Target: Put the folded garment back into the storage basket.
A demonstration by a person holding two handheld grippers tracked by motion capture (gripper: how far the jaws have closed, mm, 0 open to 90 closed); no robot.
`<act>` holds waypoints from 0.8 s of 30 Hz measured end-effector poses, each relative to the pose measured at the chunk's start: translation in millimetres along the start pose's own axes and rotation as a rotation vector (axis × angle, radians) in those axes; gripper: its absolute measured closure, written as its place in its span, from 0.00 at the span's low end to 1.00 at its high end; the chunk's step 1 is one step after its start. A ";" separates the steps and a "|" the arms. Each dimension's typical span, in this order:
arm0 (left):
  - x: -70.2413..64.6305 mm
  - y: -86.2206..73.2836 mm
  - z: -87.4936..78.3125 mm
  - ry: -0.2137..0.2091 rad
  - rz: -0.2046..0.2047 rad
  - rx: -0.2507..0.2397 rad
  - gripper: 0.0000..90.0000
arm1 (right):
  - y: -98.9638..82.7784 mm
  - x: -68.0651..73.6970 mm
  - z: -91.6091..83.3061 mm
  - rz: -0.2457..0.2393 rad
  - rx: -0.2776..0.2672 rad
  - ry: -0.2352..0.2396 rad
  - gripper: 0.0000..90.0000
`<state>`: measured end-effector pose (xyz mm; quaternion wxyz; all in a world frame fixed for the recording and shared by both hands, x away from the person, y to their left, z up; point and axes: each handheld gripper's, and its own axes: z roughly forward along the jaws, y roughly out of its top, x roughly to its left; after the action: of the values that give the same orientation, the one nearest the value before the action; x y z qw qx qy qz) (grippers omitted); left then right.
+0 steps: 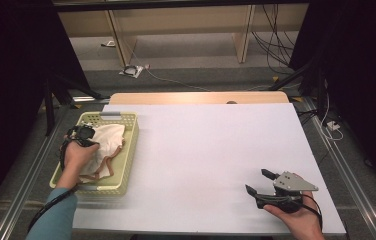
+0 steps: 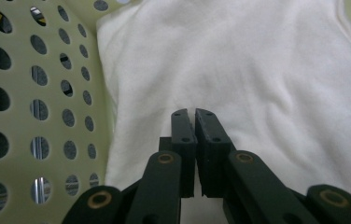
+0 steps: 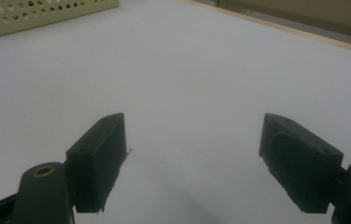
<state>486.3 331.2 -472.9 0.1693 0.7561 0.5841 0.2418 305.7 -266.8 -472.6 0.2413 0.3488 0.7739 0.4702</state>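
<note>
Fingers of the left gripper (image 2: 193, 113) pinch white cloth (image 2: 239, 70) beside the basket wall (image 2: 33, 93); right gripper (image 3: 192, 144) released.

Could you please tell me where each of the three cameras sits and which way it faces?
High view: above the person's side, looking forward and down on the white table; both forearms and hands show.
Left gripper view: rides the left gripper, looking down at the cream cloth in the green basket; its jaws are shut.
Right gripper view: rides the right gripper, looking low across the table; jaws open.
Shared: the basket appears in all three.
</note>
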 end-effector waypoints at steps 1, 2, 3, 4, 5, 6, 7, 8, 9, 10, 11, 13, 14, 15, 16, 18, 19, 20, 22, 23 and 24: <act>-0.1 -0.7 -1.0 -0.003 -0.004 -0.007 0.95 | 0.0 0.0 -0.1 0.001 -0.001 -0.001 0.26; -0.2 -1.5 -2.0 -0.006 -0.008 -0.013 0.94 | 0.1 -0.2 -0.2 0.001 -0.002 -0.001 0.26; 0.0 -2.6 -3.2 -0.012 -0.015 -0.023 0.94 | 0.1 -0.3 -0.3 0.001 -0.003 -0.002 0.26; 0.1 -3.5 -4.7 -0.016 -0.021 -0.033 0.93 | 0.1 -0.4 -0.3 0.001 -0.004 -0.002 0.26; 0.4 -4.3 -6.4 -0.021 -0.032 -0.046 0.93 | 0.2 -0.5 -0.3 0.000 -0.004 -0.002 0.26; 0.8 -5.0 -8.4 -0.025 -0.040 -0.060 0.92 | 0.4 -0.4 -0.9 0.000 0.002 -0.005 0.26; 1.3 -5.5 -10.5 -0.028 -0.046 -0.074 0.91 | 0.7 -0.3 -1.1 -0.002 0.004 -0.004 0.26; 1.7 -6.1 -13.0 -0.032 -0.050 -0.092 0.89 | 0.8 -0.3 -1.1 -0.002 0.004 -0.005 0.26; 2.0 -6.9 -16.4 -0.035 -0.056 -0.118 0.87 | 0.9 -0.4 -1.2 -0.002 0.003 -0.006 0.26; 2.3 -7.7 -19.3 -0.033 -0.052 -0.140 0.84 | 0.9 -0.6 -1.2 -0.002 0.003 -0.007 0.26; 2.5 -8.3 -21.4 -0.032 -0.045 -0.159 0.82 | 1.0 -0.7 -1.4 -0.002 0.005 -0.007 0.26; 2.9 -9.9 -26.7 -0.039 -0.045 -0.203 0.75 | 1.0 -0.7 -1.3 -0.001 0.003 -0.007 0.26; 3.3 -10.6 -29.3 -0.039 -0.044 -0.217 0.72 | 1.0 -0.7 -1.3 -0.002 0.005 -0.008 0.26; 3.3 -11.3 -31.4 -0.039 -0.043 -0.241 0.68 | 0.7 -0.6 -0.5 0.000 -0.003 -0.007 0.26; 3.5 -11.8 -33.8 -0.043 -0.043 -0.260 0.64 | 0.6 -0.6 0.0 0.001 -0.007 -0.004 0.26; 4.1 -12.7 -37.2 -0.062 -0.064 -0.302 0.55 | 0.7 -0.7 0.0 0.001 -0.006 -0.004 0.26; 4.1 -12.9 -38.7 -0.069 -0.075 -0.324 0.51 | 0.7 -0.7 0.1 0.001 -0.008 -0.004 0.26; 3.8 -13.0 -40.4 -0.071 -0.079 -0.335 0.48 | 0.9 -1.1 -0.3 -0.002 -0.004 -0.004 0.26; 2.8 -13.1 -44.9 -0.064 -0.084 -0.352 0.42 | 1.0 -1.6 -0.4 -0.004 -0.004 -0.006 0.26; 2.2 -13.3 -47.5 -0.065 -0.090 -0.362 0.40 | 1.0 -1.6 -0.2 -0.003 -0.008 -0.006 0.26; 1.4 -13.4 -50.2 -0.071 -0.096 -0.374 0.40 | 1.1 -1.8 -0.5 -0.001 -0.004 -0.008 0.26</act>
<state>447.6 334.7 -438.5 0.3389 0.6908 0.5580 0.3108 306.9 -268.1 -471.4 0.2456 0.3498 0.7721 0.4703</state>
